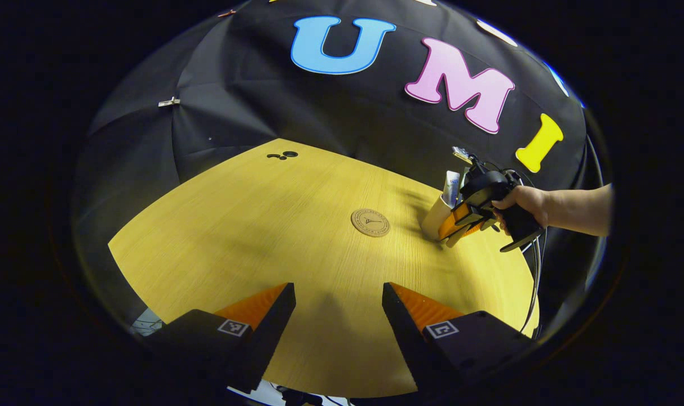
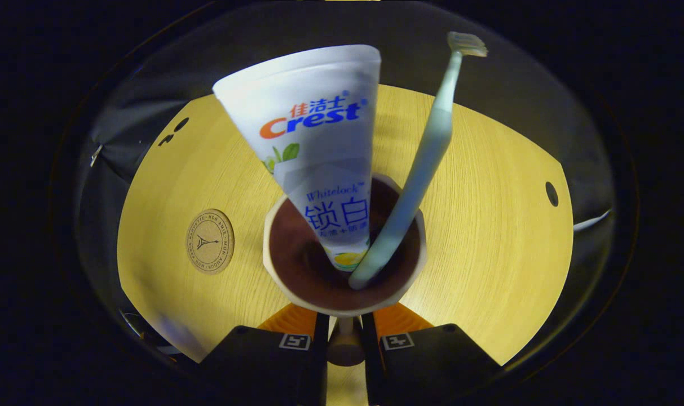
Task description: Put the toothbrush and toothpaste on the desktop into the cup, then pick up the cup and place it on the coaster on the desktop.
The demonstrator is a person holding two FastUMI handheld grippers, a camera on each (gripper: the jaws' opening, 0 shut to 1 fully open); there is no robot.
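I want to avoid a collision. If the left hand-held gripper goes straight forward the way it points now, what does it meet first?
Probably the round coaster, lying on the desktop ahead of the open left hand-held gripper. The wood between looks free; height above it is unclear, so it might pass over.

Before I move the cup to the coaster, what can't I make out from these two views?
- Left gripper view: the cup base and grip point, hidden behind the right hand-held gripper.
- Right gripper view: the toothpaste and toothbrush lower ends, lost in the dark interior.
- Coaster print: too small.
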